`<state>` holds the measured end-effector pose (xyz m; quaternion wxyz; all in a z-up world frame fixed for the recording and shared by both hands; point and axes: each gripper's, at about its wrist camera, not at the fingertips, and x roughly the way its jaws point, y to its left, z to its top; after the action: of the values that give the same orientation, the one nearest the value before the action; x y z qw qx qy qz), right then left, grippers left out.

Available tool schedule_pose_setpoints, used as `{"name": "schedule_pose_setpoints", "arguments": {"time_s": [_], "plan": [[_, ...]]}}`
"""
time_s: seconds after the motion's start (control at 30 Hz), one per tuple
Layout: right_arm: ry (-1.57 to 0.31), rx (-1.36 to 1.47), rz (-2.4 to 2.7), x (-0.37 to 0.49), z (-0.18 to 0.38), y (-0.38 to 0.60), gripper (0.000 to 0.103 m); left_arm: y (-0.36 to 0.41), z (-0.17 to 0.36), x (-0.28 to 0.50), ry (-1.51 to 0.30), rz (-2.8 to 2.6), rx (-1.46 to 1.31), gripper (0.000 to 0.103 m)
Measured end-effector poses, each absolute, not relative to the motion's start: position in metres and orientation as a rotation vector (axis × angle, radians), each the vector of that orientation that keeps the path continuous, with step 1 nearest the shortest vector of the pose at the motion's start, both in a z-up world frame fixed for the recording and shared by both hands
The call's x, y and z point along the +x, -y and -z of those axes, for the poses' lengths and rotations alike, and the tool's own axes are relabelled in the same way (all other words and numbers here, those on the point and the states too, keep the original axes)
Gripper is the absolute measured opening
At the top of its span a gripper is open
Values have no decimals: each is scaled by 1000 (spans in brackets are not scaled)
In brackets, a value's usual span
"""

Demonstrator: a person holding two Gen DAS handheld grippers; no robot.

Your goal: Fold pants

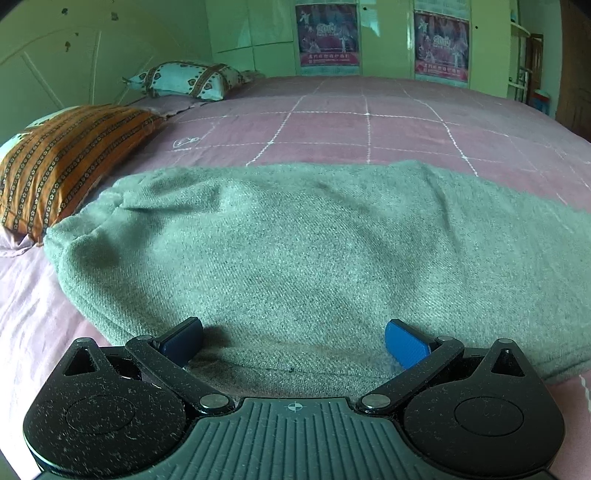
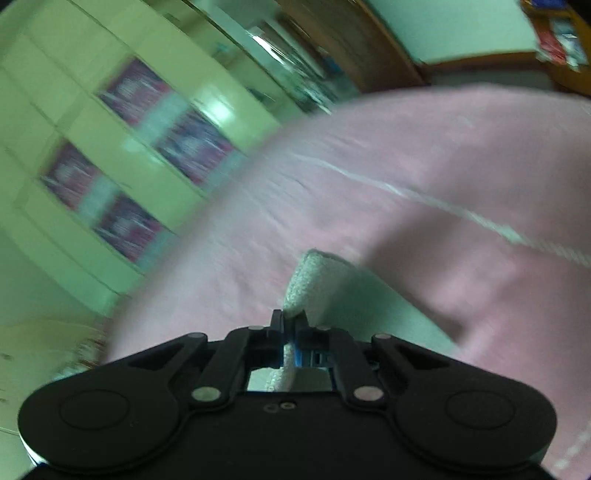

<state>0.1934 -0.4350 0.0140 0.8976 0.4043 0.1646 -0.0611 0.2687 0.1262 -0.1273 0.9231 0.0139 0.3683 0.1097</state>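
A home bedroom, being shown by a wide bed [image 1: 369, 122] spread with a pink checked sheet, two patterned pillows [image 1: 70, 158] lying at its head end, pale wardrobe doors [image 1: 258, 33] with posters [image 1: 327, 35] standing beyond its far side.

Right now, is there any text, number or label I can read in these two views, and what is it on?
"2010": large figures on the left poster on the wardrobe, though faint, so not certain.
"2010": the same on the right poster, equally faint.
Smaller lines on both posters: too small to read.
Posters in the right wrist view: blurred, unreadable.
Pants, bed cover, pillows and both grippers: no text visible.
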Motion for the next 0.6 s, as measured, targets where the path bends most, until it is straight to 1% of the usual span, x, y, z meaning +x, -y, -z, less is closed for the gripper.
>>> {"name": "schedule_pose_setpoints", "arguments": {"time_s": [0.07,0.1,0.13,0.23,0.3,0.43,0.53,0.6], "plan": [[-282,848,131,190,-23,433,0,-126,126,269,-757,-228,20,103],[-288,842,156,189,-17,433,0,-127,126,269,-759,-229,15,103],[-331,827,207,191,-1,433,0,-127,126,270,-764,-229,15,103],[-585,921,365,199,71,447,0,-127,127,272,-774,-227,19,103],[-541,984,343,185,90,450,0,-128,127,272,-775,-224,19,103],[-539,963,338,188,82,445,0,-128,129,274,-778,-225,22,103],[-463,933,288,182,60,445,0,-128,129,272,-776,-224,19,103],[-507,901,317,187,64,448,0,-128,129,273,-777,-225,20,103]]}}
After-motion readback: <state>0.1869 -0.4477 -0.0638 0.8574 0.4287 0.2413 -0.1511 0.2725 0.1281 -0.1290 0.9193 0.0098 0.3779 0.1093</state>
